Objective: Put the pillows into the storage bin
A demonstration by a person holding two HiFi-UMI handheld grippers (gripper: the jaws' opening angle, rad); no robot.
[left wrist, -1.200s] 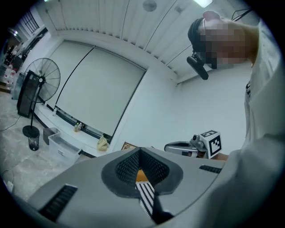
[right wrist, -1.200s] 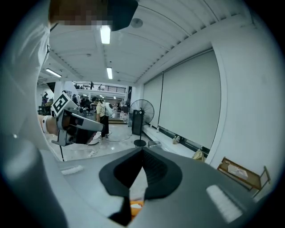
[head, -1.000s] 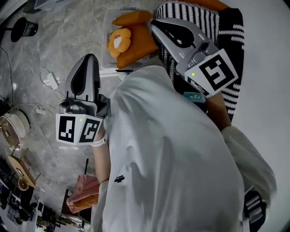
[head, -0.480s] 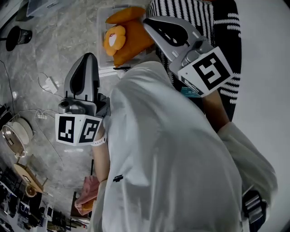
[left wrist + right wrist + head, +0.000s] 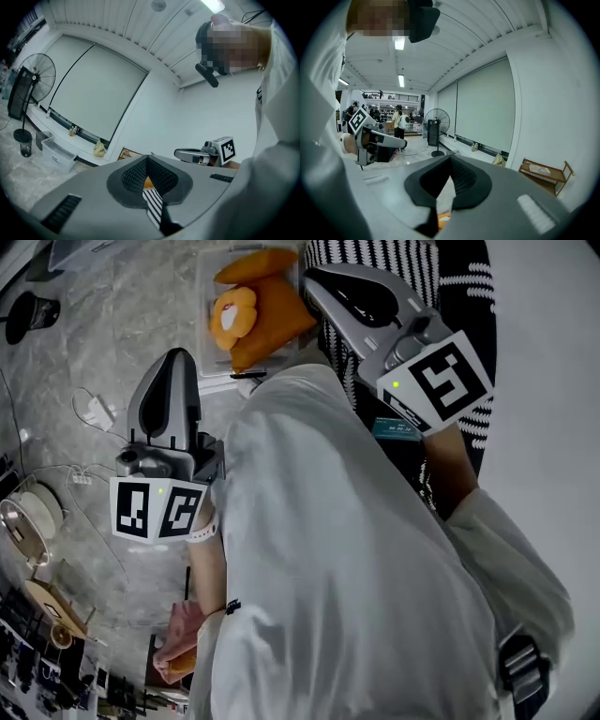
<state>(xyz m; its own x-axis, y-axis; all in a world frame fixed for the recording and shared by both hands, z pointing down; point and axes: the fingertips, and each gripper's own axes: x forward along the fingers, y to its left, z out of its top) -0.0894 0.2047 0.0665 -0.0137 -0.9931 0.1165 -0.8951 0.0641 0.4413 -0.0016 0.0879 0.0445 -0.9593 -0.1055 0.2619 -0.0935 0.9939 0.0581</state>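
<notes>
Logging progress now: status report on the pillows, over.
Left gripper, right gripper shut, empty. Orange pillow in storage bin. Striped pillow outside, beside it. Nothing seen blocking.

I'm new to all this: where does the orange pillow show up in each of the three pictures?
Head view: orange pillow at top centre, just left of the striped pillow.
Left gripper view: a small orange patch low at centre, in the gap below the jaws.
Right gripper view: only an orange sliver near the bottom edge, probably the same pillow.
Shared landmark: the person's white shirt, visible in all three views.
</notes>
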